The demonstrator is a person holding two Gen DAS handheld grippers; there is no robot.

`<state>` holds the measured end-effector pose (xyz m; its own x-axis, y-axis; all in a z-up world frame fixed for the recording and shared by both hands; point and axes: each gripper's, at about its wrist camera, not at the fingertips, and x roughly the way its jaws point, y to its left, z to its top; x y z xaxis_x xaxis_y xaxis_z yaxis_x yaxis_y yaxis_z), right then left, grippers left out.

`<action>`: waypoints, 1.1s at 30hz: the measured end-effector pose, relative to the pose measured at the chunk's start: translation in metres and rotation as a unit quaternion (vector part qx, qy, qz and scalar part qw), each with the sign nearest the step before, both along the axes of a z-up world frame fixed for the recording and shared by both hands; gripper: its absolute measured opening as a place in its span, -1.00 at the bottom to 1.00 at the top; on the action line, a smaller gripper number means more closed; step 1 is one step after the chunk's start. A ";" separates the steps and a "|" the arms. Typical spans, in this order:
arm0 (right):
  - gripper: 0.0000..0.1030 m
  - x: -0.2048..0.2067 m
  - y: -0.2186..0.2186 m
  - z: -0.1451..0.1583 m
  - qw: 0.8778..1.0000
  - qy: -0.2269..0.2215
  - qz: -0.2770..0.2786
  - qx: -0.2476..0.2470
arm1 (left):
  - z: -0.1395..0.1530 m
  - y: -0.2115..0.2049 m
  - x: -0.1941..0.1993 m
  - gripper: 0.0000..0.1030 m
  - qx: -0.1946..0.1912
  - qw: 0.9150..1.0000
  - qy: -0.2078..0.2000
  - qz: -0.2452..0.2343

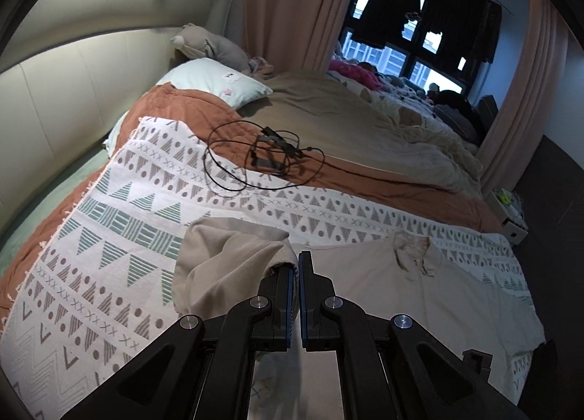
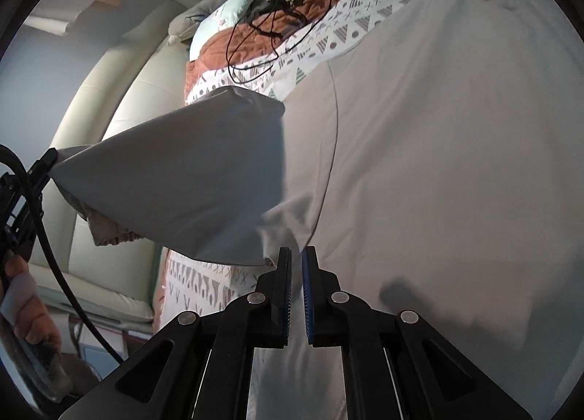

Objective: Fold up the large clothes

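Note:
A large beige shirt (image 2: 438, 164) lies spread on a white patterned blanket (image 1: 109, 237) on the bed, its collar (image 1: 412, 248) toward the far side. My left gripper (image 1: 296, 263) is shut on the end of one sleeve (image 1: 226, 259), which drapes over its left finger. In the right wrist view the sleeve (image 2: 189, 172) is lifted and stretched out to the left gripper (image 2: 45, 164) at the left edge. My right gripper (image 2: 296, 255) is shut low over the shirt where sleeve meets body, with cloth pinched in its narrow gap.
A tangle of black cables with a small device (image 1: 266, 157) lies on the rust-coloured quilt behind the blanket. A pillow (image 1: 219, 80), a plush toy (image 1: 211, 44) and a padded headboard (image 1: 73, 91) stand at the left. A person's hand (image 2: 25, 303) holds the left gripper.

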<state>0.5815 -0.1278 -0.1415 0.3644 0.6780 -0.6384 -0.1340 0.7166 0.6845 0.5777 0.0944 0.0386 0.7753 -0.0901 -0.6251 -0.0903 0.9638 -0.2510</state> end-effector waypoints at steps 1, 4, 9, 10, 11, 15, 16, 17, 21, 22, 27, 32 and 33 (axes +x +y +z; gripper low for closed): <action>-0.85 -0.005 -0.009 0.006 1.000 -0.009 -0.004 -0.007 | 0.000 -0.010 -0.001 -0.95 0.000 1.000 0.005 -0.006; -0.81 -0.020 -0.042 0.019 0.999 -0.031 -0.027 -0.021 | -0.004 -0.044 -0.003 -0.95 0.014 0.999 0.017 -0.023; -0.66 -0.044 -0.092 0.017 0.996 -0.032 -0.084 -0.029 | -0.021 -0.089 -0.006 -0.95 0.012 0.998 0.034 -0.055; -0.66 -0.049 -0.099 0.015 0.995 -0.030 -0.091 -0.033 | -0.026 -0.097 -0.005 -0.95 0.013 0.997 0.040 -0.061; -0.66 -0.053 -0.108 0.012 0.994 -0.025 -0.098 -0.035 | -0.031 -0.104 -0.003 -0.95 0.012 0.996 0.048 -0.067; -0.65 -0.060 -0.140 0.002 0.992 0.002 -0.125 -0.034 | -0.063 -0.130 0.001 -0.61 -0.016 0.989 0.121 -0.080; -0.65 -0.059 -0.145 0.003 0.991 -0.001 -0.129 -0.027 | -0.072 -0.133 -0.001 -0.17 -0.031 0.986 0.138 -0.088; -0.58 -0.060 -0.150 0.004 0.991 -0.007 -0.135 -0.025 | -0.079 -0.137 -0.005 0.05 -0.044 0.983 0.149 -0.097; -0.31 -0.060 -0.150 0.005 0.987 -0.012 -0.150 -0.061 | -0.092 -0.144 -0.033 0.61 -0.058 0.979 0.160 -0.113; -0.31 -0.061 -0.150 0.005 0.987 -0.012 -0.146 -0.061 | -0.095 -0.141 -0.041 0.61 -0.060 0.978 0.161 -0.117; -0.29 -0.068 -0.141 0.010 0.987 -0.022 -0.140 -0.078 | -0.094 -0.108 -0.073 0.62 -0.050 0.983 0.145 -0.103; -0.24 -0.073 -0.123 0.018 0.987 -0.040 -0.126 -0.095 | -0.093 -0.057 -0.100 0.62 -0.056 0.987 0.134 -0.068; -0.23 -0.074 -0.120 0.019 0.986 -0.044 -0.123 -0.100 | -0.093 -0.047 -0.106 0.62 -0.054 0.988 0.131 -0.061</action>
